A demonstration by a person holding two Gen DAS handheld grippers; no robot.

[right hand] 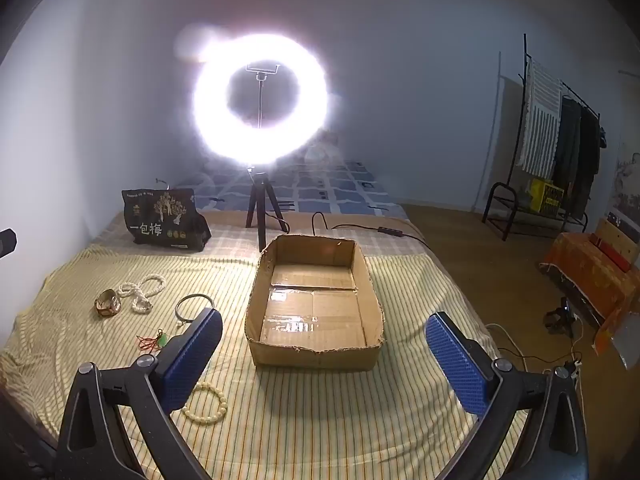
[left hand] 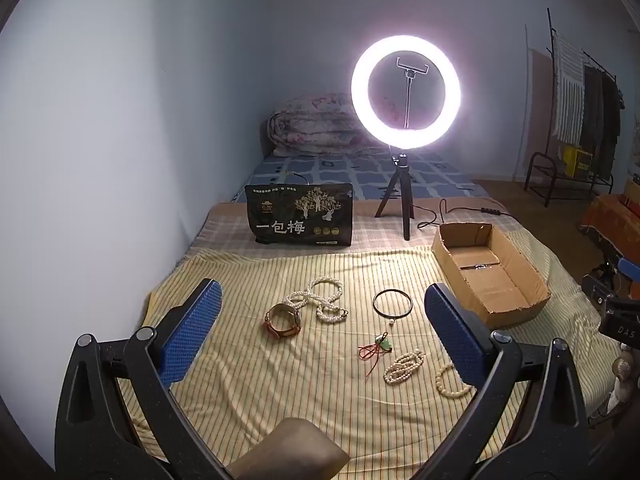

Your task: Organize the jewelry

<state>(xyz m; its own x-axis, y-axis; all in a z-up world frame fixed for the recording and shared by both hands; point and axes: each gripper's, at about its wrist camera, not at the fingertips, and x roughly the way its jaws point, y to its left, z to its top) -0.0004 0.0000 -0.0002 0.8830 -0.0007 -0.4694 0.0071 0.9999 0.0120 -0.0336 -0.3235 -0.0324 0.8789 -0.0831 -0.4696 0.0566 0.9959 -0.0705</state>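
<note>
Currently we hold both tools above the striped yellow cloth (left hand: 304, 392), each tilted down toward it. Our left gripper (left hand: 322, 306) has its blue pads fully spread with nothing between them; our right gripper (right hand: 324, 338) is likewise spread wide and holds nothing.

Nearest the left gripper, at its right finger, lies a cream bead bracelet (left hand: 450, 386), partly hidden behind that finger in the left wrist view. Just beside it we note a bunched small-bead strand (left hand: 402, 366). A little farther sits a green pendant on red cord (left hand: 378, 348). Beyond that, a thin dark bangle (left hand: 393, 302) lies flat with a small pale charm at its near edge. To its left, a gold-toned watch (left hand: 282, 320) rests touching a looped pearl necklace (left hand: 322, 298).

In front of the right gripper, the open cardboard box (right hand: 316, 354) stands on the cloth, its floor bare apart from shiny tape. No jewelry is in it; all pieces lie on the cloth to its left.

Farther back, a black snack bag (left hand: 300, 216) stands upright, and beside it the lit ring light (left hand: 406, 92) on its small tripod, cable trailing right. Behind that, a folded quilt (left hand: 316, 124) lies against the wall. A clothes rack (right hand: 560, 128) stands far right.
</note>
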